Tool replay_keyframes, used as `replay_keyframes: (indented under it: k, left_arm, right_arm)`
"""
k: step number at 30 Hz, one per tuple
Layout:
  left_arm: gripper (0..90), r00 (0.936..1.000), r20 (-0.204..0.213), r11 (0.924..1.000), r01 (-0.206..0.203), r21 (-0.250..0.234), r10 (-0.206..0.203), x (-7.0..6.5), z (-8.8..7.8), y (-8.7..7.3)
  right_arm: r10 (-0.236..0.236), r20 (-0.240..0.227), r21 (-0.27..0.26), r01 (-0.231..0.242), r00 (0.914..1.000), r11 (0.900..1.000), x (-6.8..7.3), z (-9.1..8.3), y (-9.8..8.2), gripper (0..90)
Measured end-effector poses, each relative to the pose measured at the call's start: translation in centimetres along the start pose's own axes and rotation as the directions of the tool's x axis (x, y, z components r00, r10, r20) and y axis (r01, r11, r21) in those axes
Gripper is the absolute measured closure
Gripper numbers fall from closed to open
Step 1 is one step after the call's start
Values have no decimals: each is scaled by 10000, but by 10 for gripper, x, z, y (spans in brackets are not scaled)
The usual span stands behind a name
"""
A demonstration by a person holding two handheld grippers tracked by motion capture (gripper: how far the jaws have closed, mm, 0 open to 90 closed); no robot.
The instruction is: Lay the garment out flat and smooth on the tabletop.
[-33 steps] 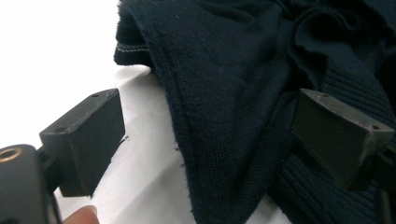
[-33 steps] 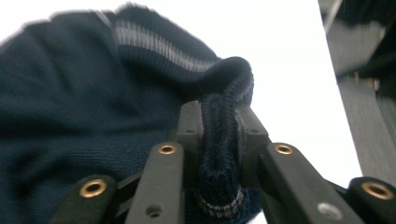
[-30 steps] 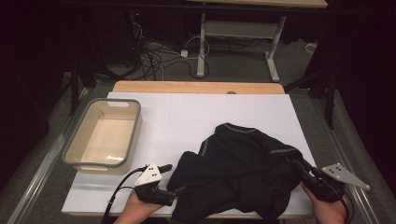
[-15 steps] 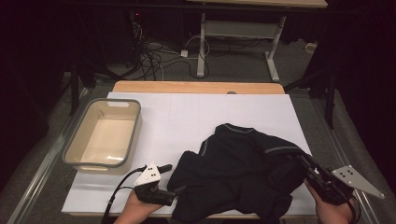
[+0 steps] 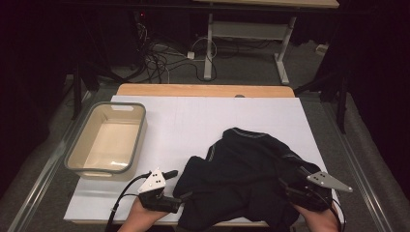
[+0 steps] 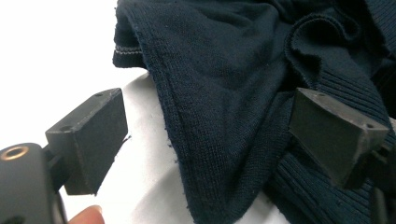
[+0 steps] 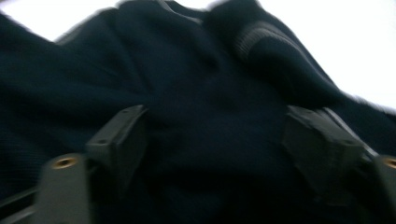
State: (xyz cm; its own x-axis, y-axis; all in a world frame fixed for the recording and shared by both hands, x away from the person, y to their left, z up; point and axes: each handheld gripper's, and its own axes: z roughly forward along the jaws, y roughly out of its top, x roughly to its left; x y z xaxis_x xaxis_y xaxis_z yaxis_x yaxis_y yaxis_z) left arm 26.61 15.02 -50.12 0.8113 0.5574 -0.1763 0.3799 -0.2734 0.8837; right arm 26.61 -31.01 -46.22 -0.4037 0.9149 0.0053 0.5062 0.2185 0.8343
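A dark navy knitted sweater [image 5: 241, 164] lies crumpled on the white sheet [image 5: 203, 121], toward the near right. At its left edge, my left gripper [image 5: 180, 197] points to the right. In the left gripper view the jaws [image 6: 210, 140] stand wide apart, with a fold of the sweater [image 6: 224, 70] lying loose between them. My right gripper [image 5: 289, 184] is at the sweater's right side, pointing into it. Its jaws [image 7: 219, 140] have just been opening and now stand apart over the blurred dark cloth [image 7: 187, 70], gripping nothing.
A beige bin with a grey rim [image 5: 72, 159] stands empty on the left of the sheet. The wooden table edge [image 5: 203, 90] runs along the back. Behind it are floor cables [image 5: 164, 53] and a metal table frame [image 5: 210, 48].
The right gripper has moved left, in toward the sweater, and its jaws have opened. The left gripper has stayed in place.
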Motion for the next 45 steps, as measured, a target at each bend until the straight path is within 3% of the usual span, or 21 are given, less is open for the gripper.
replay_keyframes:
  k: [3,6,8,10,12,13,14,16,18,19,21,25,29,30,34,36,39,42,43,44,45]
  left_arm:
    - [113,10000,-71,10000,-32,-43,32,-1,0,0]
    - [113,9997,-218,9999,-139,93,141,-4,0,0]
    - [113,10000,-70,9986,67,522,-64,-7,1,1]
    - [88,10000,35,9954,-14,961,10,-14,4,1]
    - [87,9997,182,9884,-171,1510,146,-22,8,1]
    - [95,9996,132,9710,-286,2374,262,-27,15,2]
    - [126,9996,132,9710,-286,2374,262,-27,15,2]
    - [163,9989,115,9567,-471,2872,458,-30,20,3]
    - [267,9982,229,9514,-597,3021,553,-32,22,3]
    - [267,9984,312,9525,-538,2997,466,-32,22,3]
    - [337,9989,353,9537,-386,2983,294,-33,21,3]
    - [575,9991,411,9568,-214,2899,99,-33,25,6]
    - [685,9964,69,9546,-824,2861,840,-38,40,18]
    - [700,9964,96,9560,-831,2812,838,-37,46,21]
    - [713,9973,349,9668,-714,2455,648,-38,76,37]
    - [710,9951,547,9672,-935,2362,828,-42,91,45]
    - [674,9960,458,9714,-855,2217,772,-40,87,45]
    - [519,9976,277,9816,-667,1789,627,-32,63,39]
    - [460,9984,121,9851,-573,1619,561,-28,52,35]
    - [460,9991,16,9887,-425,1440,427,-25,40,31]
    - [421,9996,-80,9919,-241,1248,253,-21,27,26]
  right_arm:
    - [229,404,99,-234,9989,9997,-4,-4,-5,159]
    - [352,607,895,-406,9975,9952,-4,-2,-13,95]
    - [350,678,1603,-455,9971,9860,-3,4,-17,96]
    - [154,955,1756,-320,9953,9839,1,5,-18,132]
    - [-18,923,1755,-145,9957,9844,5,5,-17,237]
    - [-208,578,1612,113,9981,9869,9,4,-18,397]
    - [-208,578,1612,113,9981,9869,9,4,-18,397]
    - [-342,337,1512,288,9988,9881,11,4,-18,612]
    - [-648,-37,1170,648,9979,9910,12,2,-20,796]
    - [-648,-37,1170,648,9979,9910,12,2,-20,796]
    - [-699,-5,627,698,9976,9956,8,-6,-19,809]
    - [-261,559,-823,306,9981,9961,-9,-33,-7,814]
    - [-110,1108,-1977,329,9938,9797,-15,-57,3,816]
    - [6,1244,-2471,305,9922,9685,-15,-68,10,816]
    - [-68,1217,-2890,420,9925,9564,-10,-74,20,817]
    - [-213,1013,-3134,522,9946,9482,1,-67,30,817]
    - [-316,628,-3178,500,9975,9468,13,-56,39,817]
    - [-838,9,-3167,797,9965,9452,41,-33,53,817]
    - [-1240,-520,-3170,1013,9909,9430,66,-16,63,816]
    - [-1240,-520,-3170,1013,9909,9430,66,-16,63,816]
    - [-1655,-1053,-3106,1256,9806,9422,94,2,72,816]
